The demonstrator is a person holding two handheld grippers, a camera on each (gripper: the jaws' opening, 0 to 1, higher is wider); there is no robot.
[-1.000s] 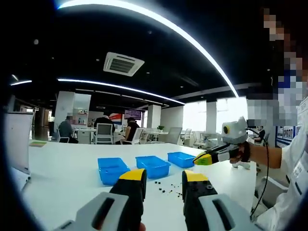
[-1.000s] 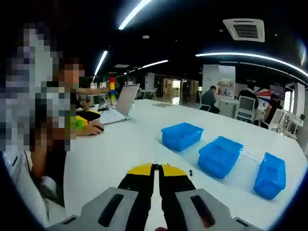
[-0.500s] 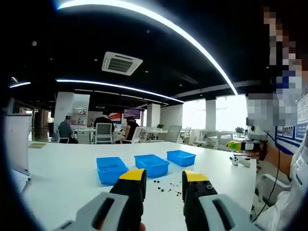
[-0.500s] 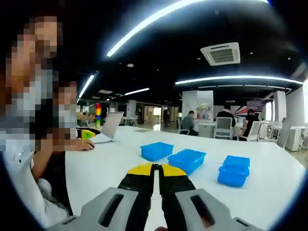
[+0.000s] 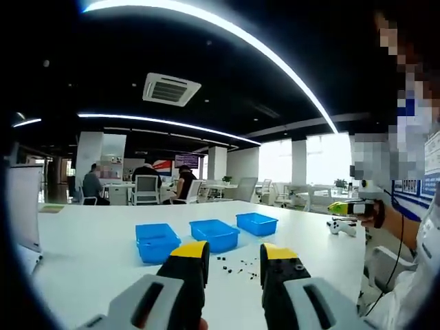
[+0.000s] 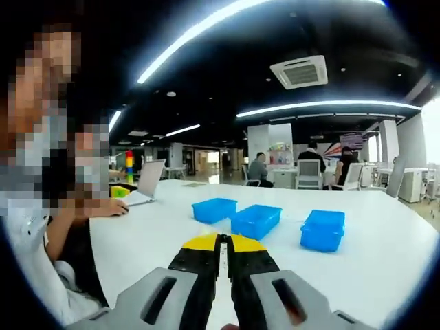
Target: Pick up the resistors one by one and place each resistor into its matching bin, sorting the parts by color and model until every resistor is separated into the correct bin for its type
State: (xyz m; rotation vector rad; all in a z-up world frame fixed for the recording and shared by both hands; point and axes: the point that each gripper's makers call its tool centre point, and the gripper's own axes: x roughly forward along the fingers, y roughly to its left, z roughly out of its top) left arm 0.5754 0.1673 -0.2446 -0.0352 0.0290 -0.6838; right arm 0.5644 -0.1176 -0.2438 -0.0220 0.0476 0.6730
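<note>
Low in the frame, the left gripper (image 5: 232, 256) gapes empty over small dark scattered resistors (image 5: 237, 263). The right gripper (image 6: 221, 242) is clenched on nothing visible. Such tiny parts could slip a pinch and miss the three blue plastic bins (image 5: 214, 234) at mid-frame.

Both views are well lit below and dark above: the ceiling is nearly black, cut by long white strip lights (image 5: 227, 38) that burn out to pure glare and bow into arcs from the fisheye lens. In the left gripper view, bright windows (image 5: 323, 161) to the right of the strip's far end are overexposed, with no detail beyond. The white table (image 6: 385, 234) reflects the light evenly, and the blue bins (image 6: 256, 220) cast only soft, faint shadows on it. Focus is fair at centre; distant desks and seated people look soft. Straight lines curve strongly toward the edges.
</note>
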